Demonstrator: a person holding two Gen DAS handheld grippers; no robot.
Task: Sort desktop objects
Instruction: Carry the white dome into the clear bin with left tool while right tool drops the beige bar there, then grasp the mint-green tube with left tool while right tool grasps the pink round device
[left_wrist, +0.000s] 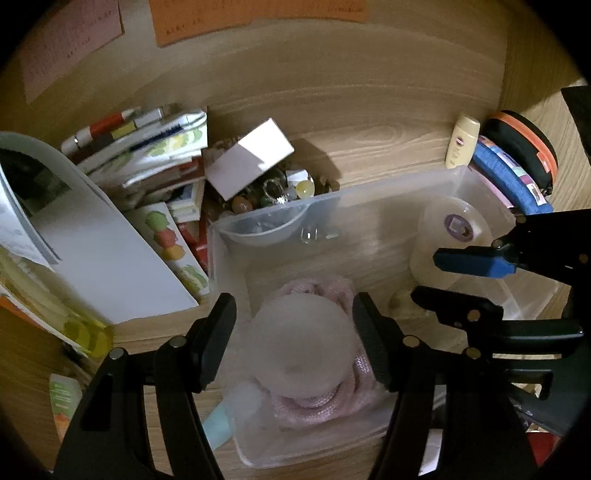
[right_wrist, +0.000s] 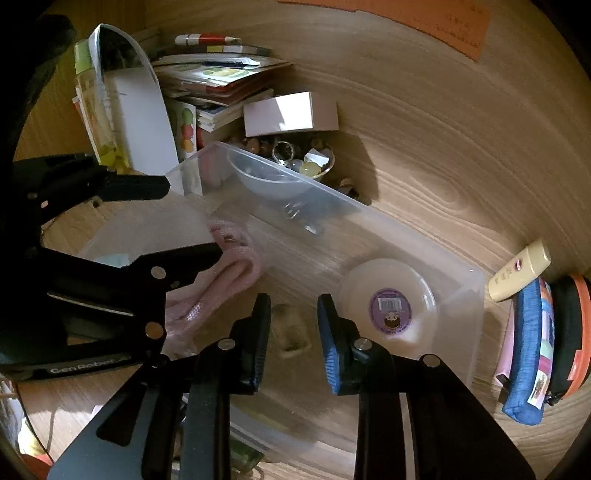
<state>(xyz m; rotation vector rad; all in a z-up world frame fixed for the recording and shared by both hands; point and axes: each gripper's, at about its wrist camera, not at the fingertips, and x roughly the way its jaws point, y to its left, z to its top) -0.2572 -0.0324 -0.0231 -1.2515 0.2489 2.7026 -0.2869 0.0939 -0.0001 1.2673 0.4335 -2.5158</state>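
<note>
A frosted, translucent round-topped bottle (left_wrist: 301, 345) sits clamped between the left gripper (left_wrist: 295, 343) over the coiled pink rope (left_wrist: 321, 402) in the clear plastic bin (left_wrist: 369, 195), likely mid-placement, needing release next; the right gripper (right_wrist: 294, 339), near-closed, holds nothing.

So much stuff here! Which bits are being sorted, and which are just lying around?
Being sorted:
clear bin
pink rope
frosted ball between the left fingers
round container

Lying about:
book pile
white box
blue pencil case
cream bottle
</note>
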